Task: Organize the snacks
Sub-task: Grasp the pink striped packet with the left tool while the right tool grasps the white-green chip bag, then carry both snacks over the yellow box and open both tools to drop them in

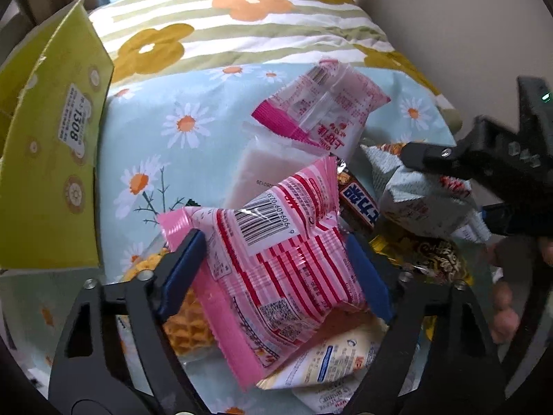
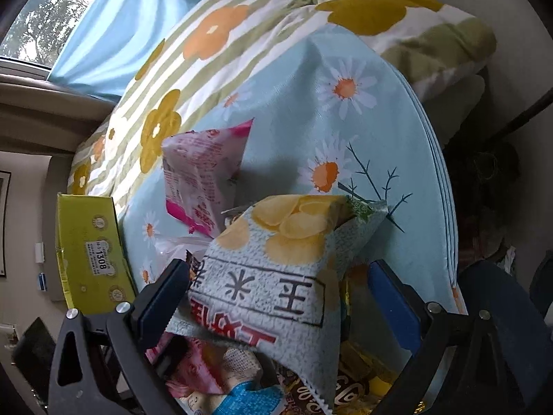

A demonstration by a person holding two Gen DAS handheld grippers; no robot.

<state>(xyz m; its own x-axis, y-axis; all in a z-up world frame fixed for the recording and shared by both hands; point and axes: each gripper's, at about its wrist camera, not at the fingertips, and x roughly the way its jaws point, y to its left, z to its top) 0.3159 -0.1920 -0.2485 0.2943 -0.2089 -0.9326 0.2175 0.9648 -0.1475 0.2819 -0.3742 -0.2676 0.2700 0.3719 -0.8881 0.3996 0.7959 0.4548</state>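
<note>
My left gripper [image 1: 276, 266] is shut on a pink and red striped snack packet [image 1: 276, 252] and holds it over a pile of snacks. My right gripper [image 2: 280, 294] is shut on a pale blue chip bag [image 2: 276, 276] with yellow chips printed on it; the same bag and gripper show at the right of the left wrist view [image 1: 425, 200]. A pink and white packet [image 1: 325, 114] lies farther back on the daisy tablecloth [image 1: 162, 159], also seen in the right wrist view [image 2: 200, 176]. A yellow-green cardboard box [image 1: 48, 145] stands open at the left [image 2: 90, 252].
More snacks lie under the grippers: a waffle pack [image 1: 186, 325], a brown chocolate bar [image 1: 359, 204], a cream packet [image 1: 331, 356]. A striped flowered cushion [image 1: 224, 24] lies behind the table. The table edge [image 2: 446, 186] drops off at the right.
</note>
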